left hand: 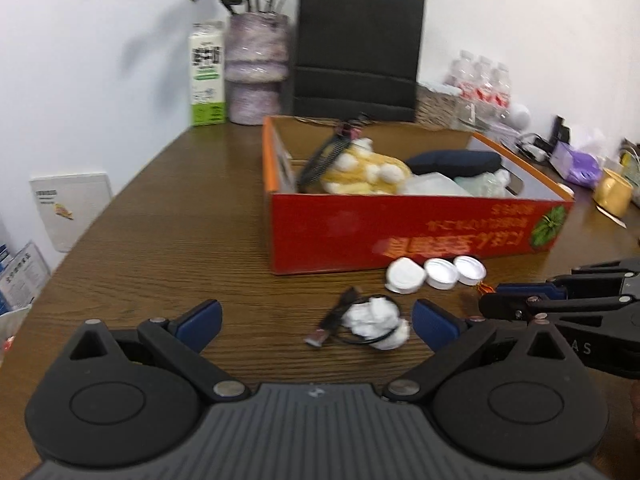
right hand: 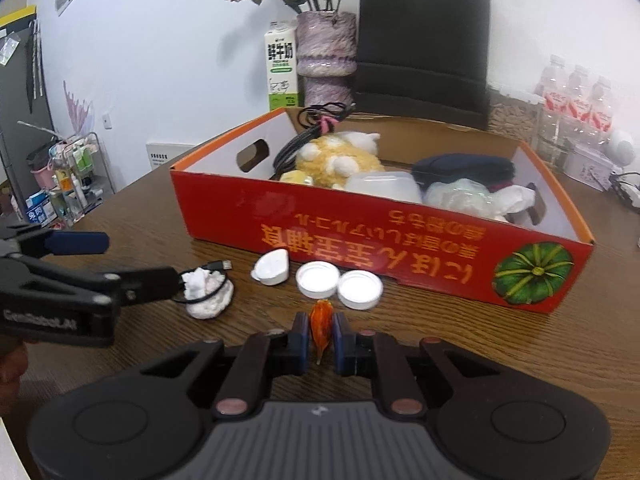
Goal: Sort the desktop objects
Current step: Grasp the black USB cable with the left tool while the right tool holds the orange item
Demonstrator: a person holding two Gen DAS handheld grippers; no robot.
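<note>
My right gripper is shut on a small orange trinket just above the wooden desk. Close ahead of it lie three white caps in front of a red cardboard box. In the box are a yellow plush toy, a black cable, a dark case and white plastic items. My left gripper stands open, low over the desk. A crumpled white tissue tangled with a black USB cable lies just beyond its fingers. In the left wrist view the right gripper comes in from the right.
Behind the box stand a milk carton, a vase of dried flowers and a black paper bag. Water bottles and small items crowd the back right. A yellow cup sits at the right desk edge.
</note>
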